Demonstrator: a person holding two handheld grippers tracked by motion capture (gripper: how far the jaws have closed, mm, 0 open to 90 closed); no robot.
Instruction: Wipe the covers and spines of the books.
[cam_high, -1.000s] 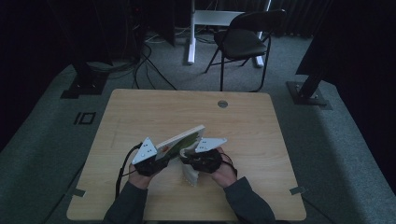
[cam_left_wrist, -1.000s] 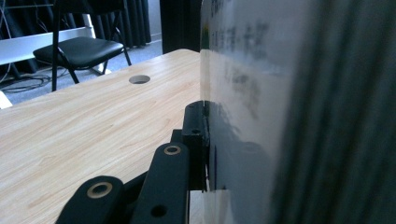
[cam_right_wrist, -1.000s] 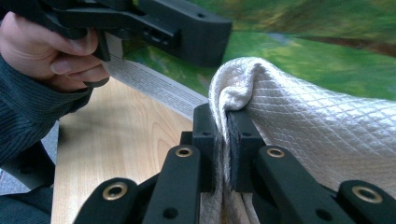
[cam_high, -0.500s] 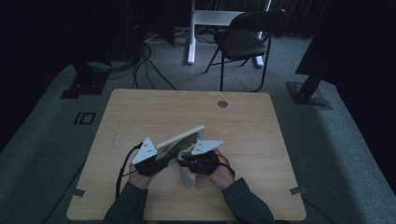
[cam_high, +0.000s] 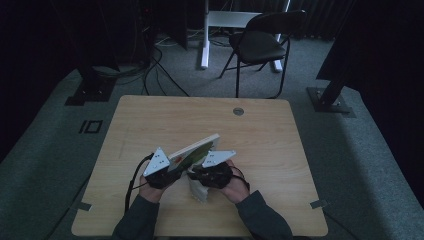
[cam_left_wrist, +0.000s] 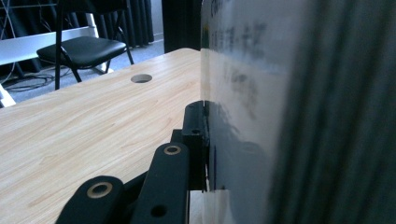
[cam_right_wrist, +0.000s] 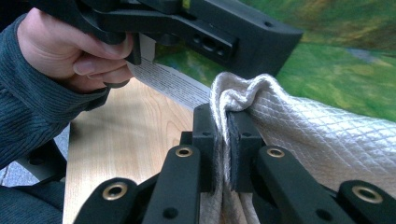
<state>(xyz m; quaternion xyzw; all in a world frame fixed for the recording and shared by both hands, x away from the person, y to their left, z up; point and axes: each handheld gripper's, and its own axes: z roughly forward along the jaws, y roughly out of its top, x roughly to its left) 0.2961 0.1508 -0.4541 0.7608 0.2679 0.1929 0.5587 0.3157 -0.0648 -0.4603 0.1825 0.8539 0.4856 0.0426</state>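
In the high view, both hands meet near the front edge of the table (cam_high: 150, 120); the left gripper (cam_high: 165, 167) lifts a tilted book (cam_high: 195, 150).

In the left gripper view, its jaws clamp this book (cam_left_wrist: 243, 93).

In the right gripper view, the right gripper (cam_right_wrist: 223, 135) pinches the quilted cloth (cam_right_wrist: 317, 135) below the book.

The left gripper's (cam_left_wrist: 205, 154) black jaws are closed on the edge of a flat white printed board (cam_left_wrist: 243, 93), which stands upright. Behind it the light wooden tabletop (cam_left_wrist: 84, 126) has a round hole (cam_left_wrist: 141, 78) near its far edge. A black folding chair (cam_left_wrist: 81, 46) stands beyond.
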